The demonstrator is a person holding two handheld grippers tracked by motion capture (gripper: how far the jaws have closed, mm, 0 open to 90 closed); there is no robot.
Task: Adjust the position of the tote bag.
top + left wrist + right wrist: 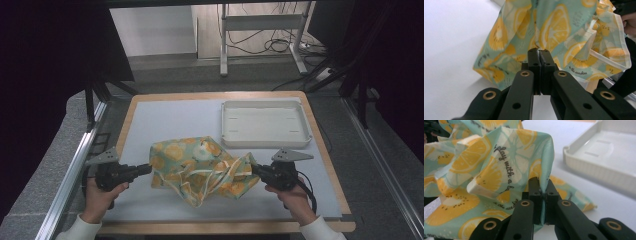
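Observation:
A crumpled cloth (202, 167) printed with lemon slices on pale green, with white straps, lies on the white mat near the table's front. My left gripper (148, 168) is shut on its left edge; the left gripper view has the cloth (554, 27) pinched between the closed jaws (539, 52). My right gripper (255, 169) is shut on the right edge, and in the right gripper view the cloth (499, 170) rises from between the closed jaws (543, 183).
A shallow white tray (266, 123) sits at the back right of the mat (165, 120), also in the right gripper view as the tray (604, 152). The wooden table edge (327, 150) borders the mat. Metal rails run along both sides.

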